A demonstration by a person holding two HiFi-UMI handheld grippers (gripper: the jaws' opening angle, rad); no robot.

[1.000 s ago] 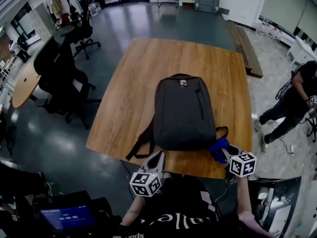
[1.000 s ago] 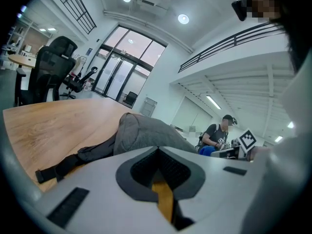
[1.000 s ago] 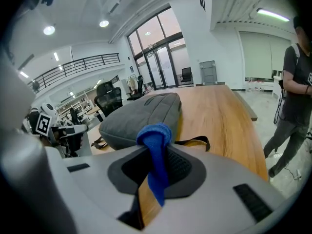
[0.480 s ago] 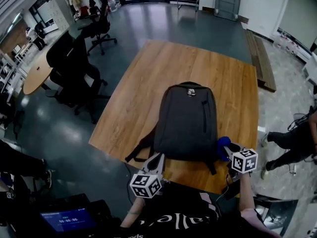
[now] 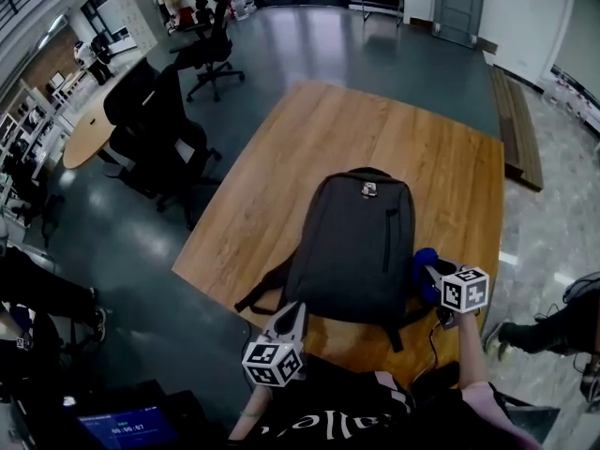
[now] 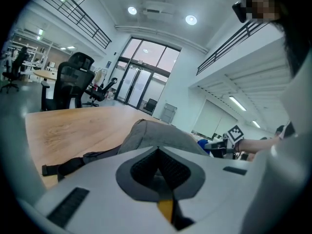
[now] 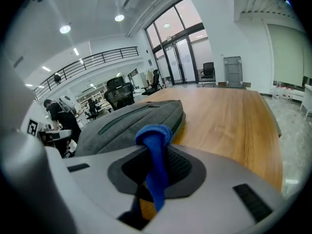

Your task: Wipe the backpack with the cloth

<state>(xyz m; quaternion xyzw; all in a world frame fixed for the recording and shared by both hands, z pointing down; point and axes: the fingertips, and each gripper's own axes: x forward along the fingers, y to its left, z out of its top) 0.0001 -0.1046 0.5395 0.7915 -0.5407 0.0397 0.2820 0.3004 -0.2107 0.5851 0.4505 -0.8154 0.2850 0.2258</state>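
A dark grey backpack (image 5: 354, 244) lies flat on the wooden table (image 5: 309, 148), top end away from me, straps trailing off its near corners. My right gripper (image 5: 431, 272) is shut on a blue cloth (image 5: 425, 268) and hovers at the pack's near right edge. In the right gripper view the blue cloth (image 7: 155, 155) is pinched between the jaws, with the backpack (image 7: 129, 123) just beyond to the left. My left gripper (image 5: 295, 312) is shut and empty at the table's near edge, below the pack's bottom. Its own view shows the backpack (image 6: 151, 138) ahead.
A black strap (image 5: 261, 289) lies on the table to the pack's near left. Black office chairs (image 5: 155, 143) stand on the floor to the left of the table. A low wooden platform (image 5: 518, 125) lies beyond the table's right side.
My head view has shifted, so the table and pack sit lower and further right. The right gripper with the cloth has risen a little along the pack's right edge.
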